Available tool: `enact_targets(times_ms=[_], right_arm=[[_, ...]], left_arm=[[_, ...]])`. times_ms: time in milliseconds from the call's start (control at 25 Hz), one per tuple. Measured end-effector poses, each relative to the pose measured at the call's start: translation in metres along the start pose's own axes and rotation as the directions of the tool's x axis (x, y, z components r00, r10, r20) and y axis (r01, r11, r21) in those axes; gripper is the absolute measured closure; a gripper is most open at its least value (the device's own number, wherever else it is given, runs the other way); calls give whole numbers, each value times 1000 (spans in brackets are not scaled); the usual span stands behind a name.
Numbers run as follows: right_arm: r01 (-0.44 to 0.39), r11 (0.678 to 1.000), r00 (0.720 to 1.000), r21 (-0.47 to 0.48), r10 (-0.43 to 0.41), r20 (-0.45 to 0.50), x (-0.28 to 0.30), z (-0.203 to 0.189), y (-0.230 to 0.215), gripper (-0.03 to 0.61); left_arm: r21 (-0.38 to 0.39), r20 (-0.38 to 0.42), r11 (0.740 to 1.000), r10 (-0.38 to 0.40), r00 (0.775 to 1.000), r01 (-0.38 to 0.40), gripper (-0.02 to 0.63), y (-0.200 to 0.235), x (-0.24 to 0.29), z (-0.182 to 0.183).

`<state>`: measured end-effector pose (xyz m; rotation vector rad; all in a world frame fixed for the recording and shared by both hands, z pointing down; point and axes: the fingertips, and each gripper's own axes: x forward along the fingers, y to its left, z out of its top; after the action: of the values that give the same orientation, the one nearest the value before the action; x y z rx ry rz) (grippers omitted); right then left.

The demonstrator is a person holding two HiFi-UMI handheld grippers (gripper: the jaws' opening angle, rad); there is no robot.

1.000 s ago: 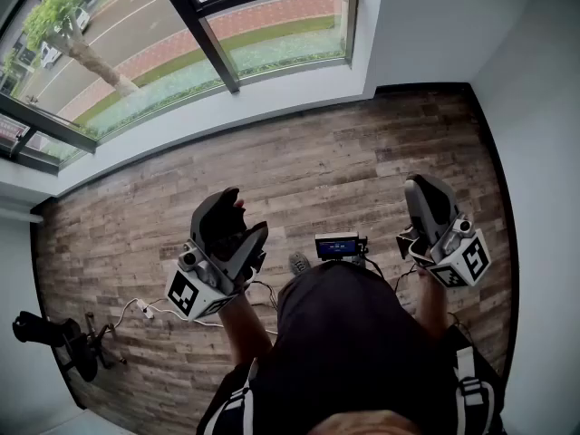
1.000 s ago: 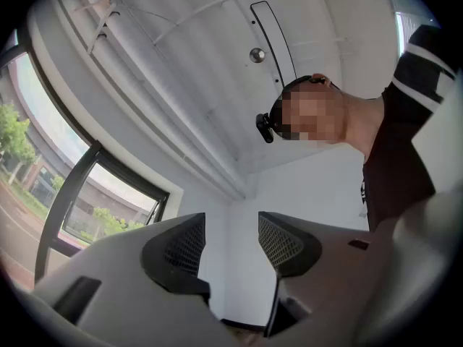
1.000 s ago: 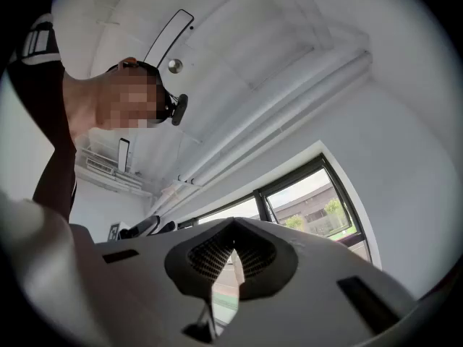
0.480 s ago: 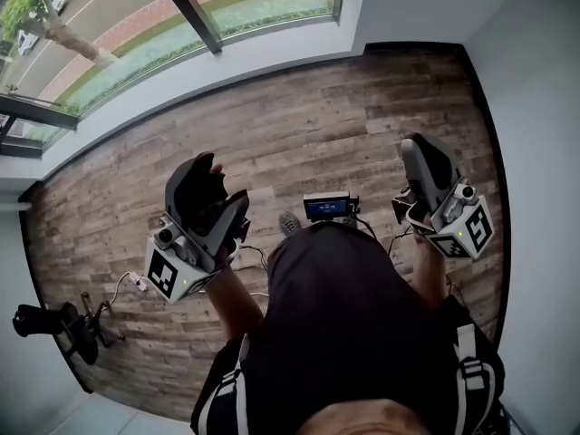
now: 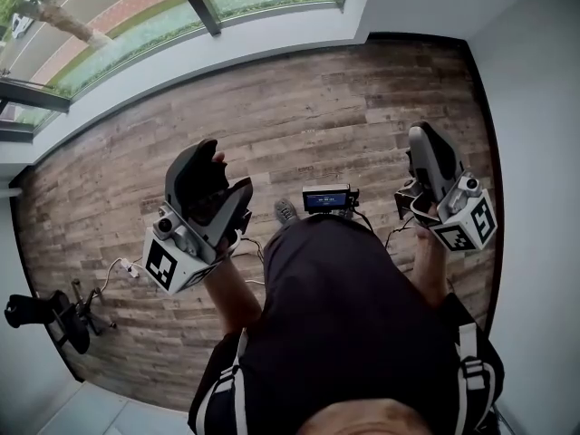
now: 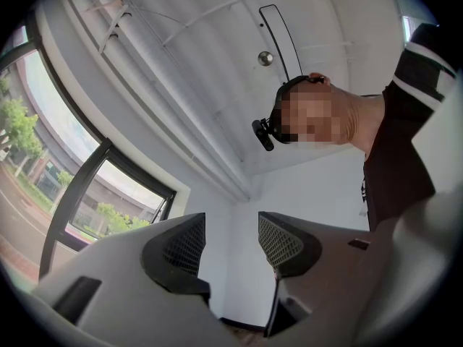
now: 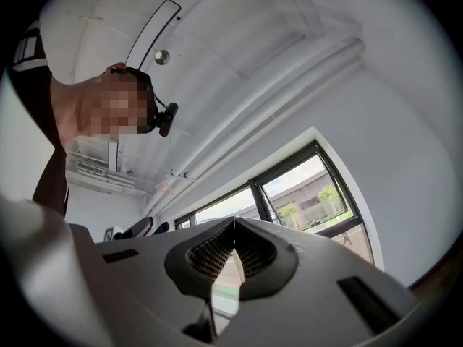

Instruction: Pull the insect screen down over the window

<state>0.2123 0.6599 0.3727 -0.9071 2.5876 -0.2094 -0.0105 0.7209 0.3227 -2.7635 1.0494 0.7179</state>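
Status at this moment: you stand on the wood floor (image 5: 317, 107), with the window (image 5: 118, 21) along the far left of the room, well apart from both your hands.

Your left hand-held gripper (image 6: 231, 241) has its jaws spread. Nothing stands between them; only white wall and ceiling show beyond. It tilts upward in front of your left side.

Your right hand-held gripper (image 7: 233, 250) has its jaws pressed together, pads meeting at the tips, with nothing pinched. It also tilts upward and sits close to the right wall (image 5: 544, 152).

As for the insect screen, no view shows it as such. Road, trees and a building come through the panes quite clearly in both gripper views, so I judge that no mesh is drawn over the glass seen here. It is presumably rolled up at the top of the frame, but neither a roll nor a pull bar can be picked out.

Other items: a small display (image 5: 326, 199) sits at your waist and a cable (image 5: 118, 270) trails on the floor at the near left. A black stand (image 5: 41, 315) sits at the left edge; its kind is unclear.

Progress: nothing of the task is done, as far as the pictures show. Still to do:
- Close the gap to the window.
- Reach up to the top of the frame and find the pull bar.
- Grip the bar and draw the mesh down to the sill.

If the right hand takes the bar, its jaws must open first.
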Motion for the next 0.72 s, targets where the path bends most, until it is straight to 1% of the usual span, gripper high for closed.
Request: enact_targets(times_ms=[120, 240, 360, 480, 640, 720], right_arm=[[9, 1000, 1000, 8, -9, -27, 15, -14, 1, 571], [36, 999, 997, 22, -34, -70, 30, -32, 0, 571], [80, 996, 991, 35, -76, -112, 47, -54, -6, 571], [124, 991, 982, 47, -116, -152, 60, -76, -6, 571], [160, 986, 972, 48, -149, -180, 75, -95, -1, 571], [172, 984, 969, 46, -160, -190, 86, -104, -1, 571]], left_arm=[[-7, 9, 1000, 12, 1000, -12, 368, 15, -9, 1], [-18, 5, 999, 27, 1000, -27, 370, 32, -23, 1], [-23, 2, 999, 46, 999, -46, 401, 57, -34, -2], [-55, -15, 996, 70, 997, -71, 405, 80, -43, 0], [-70, -29, 996, 62, 998, -64, 405, 105, -58, 0], [-92, -31, 993, 73, 997, -75, 411, 122, -63, -1]])
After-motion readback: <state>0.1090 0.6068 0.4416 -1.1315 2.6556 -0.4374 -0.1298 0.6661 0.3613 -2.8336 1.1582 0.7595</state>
